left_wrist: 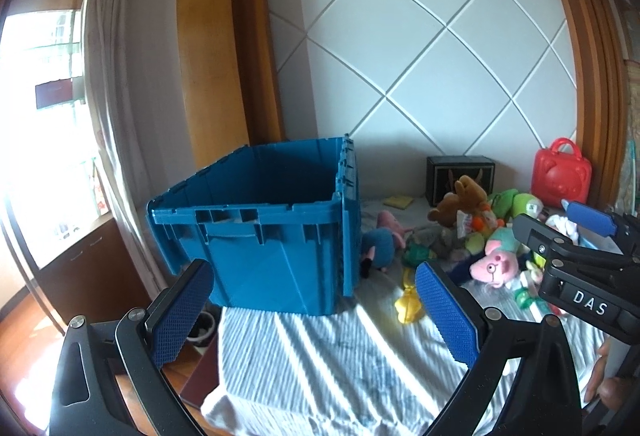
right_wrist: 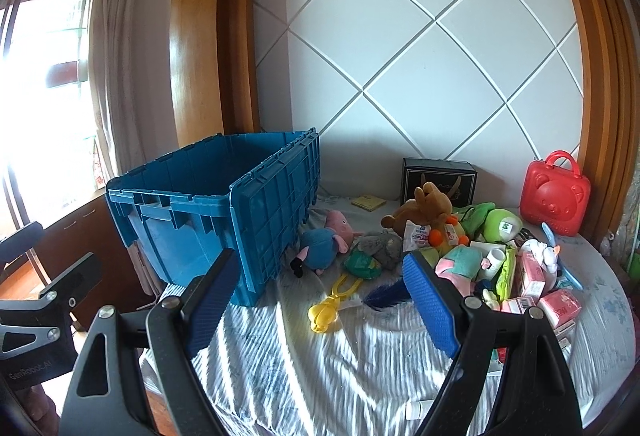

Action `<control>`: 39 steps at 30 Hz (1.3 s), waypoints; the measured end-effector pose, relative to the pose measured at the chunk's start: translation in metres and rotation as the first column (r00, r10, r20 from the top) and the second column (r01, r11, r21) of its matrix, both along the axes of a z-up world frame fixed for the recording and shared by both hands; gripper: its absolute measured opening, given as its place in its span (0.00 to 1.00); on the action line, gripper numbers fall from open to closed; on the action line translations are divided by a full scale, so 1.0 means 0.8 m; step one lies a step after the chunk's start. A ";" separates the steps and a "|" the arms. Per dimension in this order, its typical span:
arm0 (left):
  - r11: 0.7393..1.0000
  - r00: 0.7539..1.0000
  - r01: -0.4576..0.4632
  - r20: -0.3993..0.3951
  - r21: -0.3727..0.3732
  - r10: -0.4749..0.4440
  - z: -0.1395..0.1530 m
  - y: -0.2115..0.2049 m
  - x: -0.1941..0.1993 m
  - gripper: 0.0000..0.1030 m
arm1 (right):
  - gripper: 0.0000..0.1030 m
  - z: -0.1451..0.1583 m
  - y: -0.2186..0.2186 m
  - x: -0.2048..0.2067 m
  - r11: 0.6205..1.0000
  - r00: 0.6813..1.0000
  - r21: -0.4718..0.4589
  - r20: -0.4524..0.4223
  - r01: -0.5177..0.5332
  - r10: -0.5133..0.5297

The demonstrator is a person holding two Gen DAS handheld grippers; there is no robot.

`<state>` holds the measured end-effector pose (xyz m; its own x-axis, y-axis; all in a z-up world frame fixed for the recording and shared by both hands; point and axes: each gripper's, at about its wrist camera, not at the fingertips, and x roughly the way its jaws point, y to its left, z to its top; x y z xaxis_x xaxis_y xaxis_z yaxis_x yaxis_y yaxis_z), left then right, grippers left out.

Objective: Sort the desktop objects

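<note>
Blue crate [right_wrist: 208,203] stands empty, both tongs [left_wrist: 316,312] [right_wrist: 320,300] released, empty; judged best: take the nearest yellow toy [right_wrist: 326,310] squarely first.

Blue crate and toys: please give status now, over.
Left gripper and right gripper open, empty. Blue crate open; toy pile unsorted beside it. Yellow toy nearest. Nothing blocking.

Left gripper [left_wrist: 314,310] hung low, jaws wide apart, nothing between blue pads. Right gripper [right_wrist: 322,302] alongside, tilted slightly down, jaws likewise spread, empty.
</note>
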<state>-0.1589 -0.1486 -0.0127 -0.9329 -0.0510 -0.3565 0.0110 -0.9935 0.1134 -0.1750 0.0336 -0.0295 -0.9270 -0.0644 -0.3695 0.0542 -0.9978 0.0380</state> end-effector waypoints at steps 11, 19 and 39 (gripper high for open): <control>0.999 0.998 0.039 -0.055 -0.036 -0.041 0.005 0.006 0.005 0.99 | 0.81 0.003 0.003 0.000 1.000 1.000 0.007 -0.006 0.022 -0.022; 0.999 0.997 0.041 -0.065 -0.001 -0.041 0.014 -0.003 0.008 0.99 | 0.81 0.008 0.000 0.002 1.000 1.000 0.006 -0.016 0.026 -0.026; 0.999 0.999 0.050 -0.024 0.022 -0.049 0.013 -0.007 -0.005 0.99 | 0.81 0.016 0.001 0.006 0.998 0.998 0.020 -0.028 0.052 -0.052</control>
